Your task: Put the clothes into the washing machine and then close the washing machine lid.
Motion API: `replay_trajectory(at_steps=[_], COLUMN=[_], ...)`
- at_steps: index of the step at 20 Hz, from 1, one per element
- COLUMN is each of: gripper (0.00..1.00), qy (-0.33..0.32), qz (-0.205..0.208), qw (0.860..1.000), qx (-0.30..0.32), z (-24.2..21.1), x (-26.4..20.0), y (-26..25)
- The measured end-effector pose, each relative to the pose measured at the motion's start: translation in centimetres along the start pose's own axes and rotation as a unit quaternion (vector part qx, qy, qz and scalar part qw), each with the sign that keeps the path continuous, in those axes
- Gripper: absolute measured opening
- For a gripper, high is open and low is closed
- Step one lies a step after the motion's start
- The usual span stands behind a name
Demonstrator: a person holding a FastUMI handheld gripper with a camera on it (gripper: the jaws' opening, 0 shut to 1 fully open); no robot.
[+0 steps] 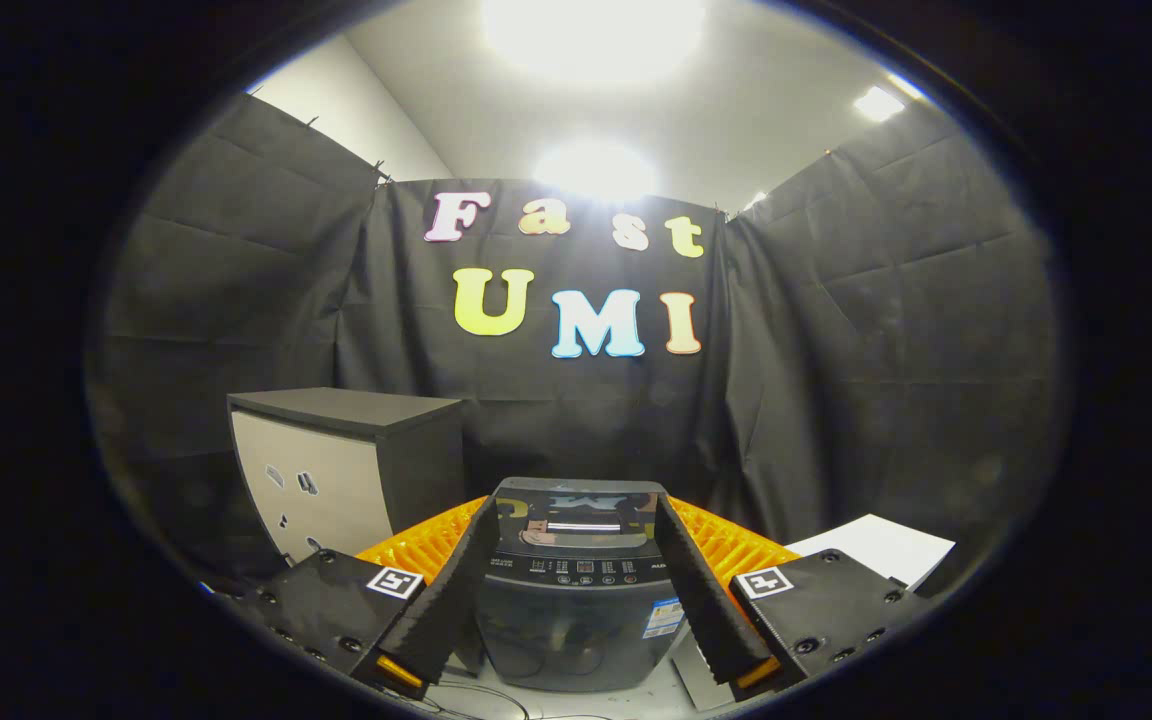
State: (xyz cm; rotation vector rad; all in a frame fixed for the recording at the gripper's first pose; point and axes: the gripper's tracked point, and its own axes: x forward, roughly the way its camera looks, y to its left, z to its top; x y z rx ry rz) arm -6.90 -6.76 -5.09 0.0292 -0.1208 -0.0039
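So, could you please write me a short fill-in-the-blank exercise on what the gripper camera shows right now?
1. The gripper has its fingers spread ____, holding nothing.
2. Seen between the fingers stands the washing machine, and its lid is ____.
3. The thing behind the machine, showing on both sides of it, is an ____ crate.
4. Beyond the fingers, near the black cloth wall, stands a grey ____.

Missing words: open; closed; orange; cabinet
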Motion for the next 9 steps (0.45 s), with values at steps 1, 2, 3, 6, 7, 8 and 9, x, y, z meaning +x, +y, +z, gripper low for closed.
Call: replay_trajectory(at_steps=[1,2,3,6,7,8,9], gripper=[0.98,0.98,0.98,0.98,0.98,0.98,0.98], qy=[-0.002,-0.002,0.000,-0.001,-0.003,-0.001,0.002], qz=[-0.003,-0.006,-0.010,-0.018,-0.020,-0.020,-0.017], qw=[1.000,1.000,1.000,1.000,1.000,1.000,1.000], qx=[-0.003,-0.001,0.004,0.011,0.007,0.005,0.003], z=[0.2,0.3,0.2,0.2,0.2,0.2,0.0], x=[-0.4,-0.8,-1.2,-2.0,-2.3,-2.3,-2.6], y=[-0.3,-0.7,-1.0,-1.5,-1.7,-1.8,-1.8])
